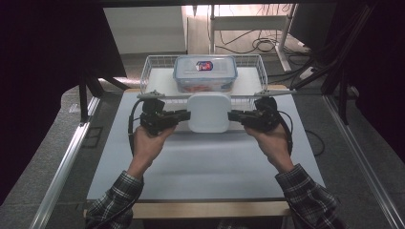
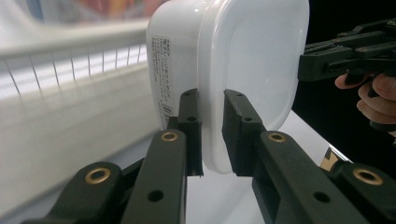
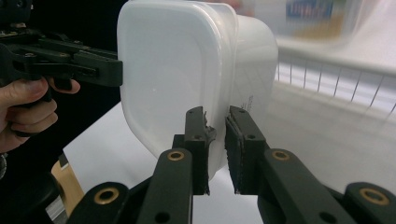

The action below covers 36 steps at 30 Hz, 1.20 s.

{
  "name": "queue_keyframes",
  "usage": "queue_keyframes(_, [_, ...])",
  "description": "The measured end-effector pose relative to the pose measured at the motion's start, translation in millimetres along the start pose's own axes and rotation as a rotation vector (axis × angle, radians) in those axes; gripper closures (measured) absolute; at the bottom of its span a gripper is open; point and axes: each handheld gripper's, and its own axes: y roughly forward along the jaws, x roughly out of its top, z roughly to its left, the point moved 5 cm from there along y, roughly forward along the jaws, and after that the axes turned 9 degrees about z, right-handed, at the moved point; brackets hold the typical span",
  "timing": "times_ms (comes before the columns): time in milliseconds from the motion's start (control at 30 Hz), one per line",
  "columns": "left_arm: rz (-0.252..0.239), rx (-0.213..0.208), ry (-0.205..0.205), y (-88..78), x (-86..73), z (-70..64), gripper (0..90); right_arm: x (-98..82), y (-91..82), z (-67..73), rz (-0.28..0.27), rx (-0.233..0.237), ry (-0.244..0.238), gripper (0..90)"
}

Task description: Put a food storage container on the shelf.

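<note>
Left claw (image 1: 187, 114) and right claw (image 1: 231, 114) each pinch one side rim of a white tub (image 1: 208, 112), holding it between them over the desk (image 1: 200, 162), just in front of a wire basket (image 1: 155, 64). In the left gripper view, that claw (image 2: 212, 133) has its two black jaws closed on the tub's (image 2: 243, 60) thin lid edge. In the right gripper view, the other claw (image 3: 215, 149) grips the opposite edge of the tub (image 3: 173, 70) the same way.

From above, the tub is a rounded square, plain white and slightly glossy, with its lid on. Seen from the claws, it has a deeper body on the basket side with a strip of small printed text too fine to read.

Inside the basket sits a clear box (image 1: 205, 74) with a blue-rimmed lid and a label of red and blue; its contents look reddish but are hard to make out. In both gripper views the basket and box are blurred.

Two hands hold the claws, the left hand (image 1: 147, 143) and right hand (image 1: 271, 140), with plaid sleeves cut off at the bottom edge. Dark surroundings hide most of the room.
</note>
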Motion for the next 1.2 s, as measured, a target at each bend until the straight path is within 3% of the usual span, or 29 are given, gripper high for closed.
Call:
queue_keyframes(267, [-0.026, 0.010, 0.012, -19.8, 35.4, -2.2, 78.4, 38.0, -15.2, 5.1, -0.026, -0.002, -0.015, 79.0])
queue_keyframes(733, [-0.057, -0.011, -0.006, -44.6, 92.5, 8.3, 78.4, 103.3, -29.6, 7.5, -0.052, 0.006, -0.014, 79.3])
queue_keyframes(1033, [-0.051, -0.020, -0.037, -42.7, 119.3, 22.3, 78.1, 135.0, -29.3, -0.2, -0.049, -0.008, 0.011, 79.2])
queue_keyframes(1200, [-0.045, -0.033, -0.060, -36.4, 126.1, 30.6, 77.8, 141.6, -23.2, -8.1, -0.044, -0.016, 0.035, 78.5])
